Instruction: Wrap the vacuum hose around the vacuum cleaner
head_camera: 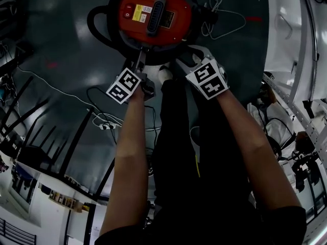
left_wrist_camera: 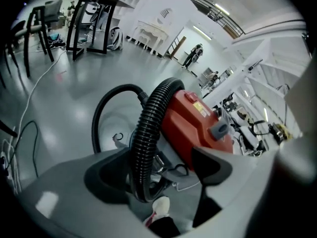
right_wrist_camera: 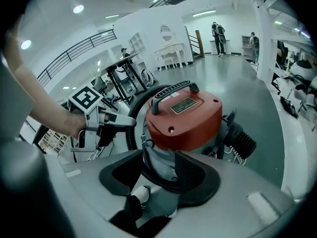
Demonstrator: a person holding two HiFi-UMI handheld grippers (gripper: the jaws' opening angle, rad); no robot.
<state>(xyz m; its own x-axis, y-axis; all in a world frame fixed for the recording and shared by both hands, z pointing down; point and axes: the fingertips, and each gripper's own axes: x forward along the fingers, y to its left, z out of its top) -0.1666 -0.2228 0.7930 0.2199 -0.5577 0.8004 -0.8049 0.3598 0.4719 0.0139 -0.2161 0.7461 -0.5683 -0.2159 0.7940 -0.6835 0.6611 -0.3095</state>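
Observation:
The red vacuum cleaner stands on the dark floor straight ahead of me. Its black ribbed hose loops round the cleaner's left side. In the left gripper view the hose runs up between the jaws of my left gripper, which stand wide apart and do not press on it. My left gripper is at the cleaner's near left, and my right gripper is at its near right. In the right gripper view my right gripper is shut on a curved stretch of hose at the foot of the vacuum.
White cable lies coiled on the floor beside the cleaner's far right. A power strip with cords lies near my left leg. My shoe is just below the cleaner. Black table legs stand to the left, white fixtures to the right.

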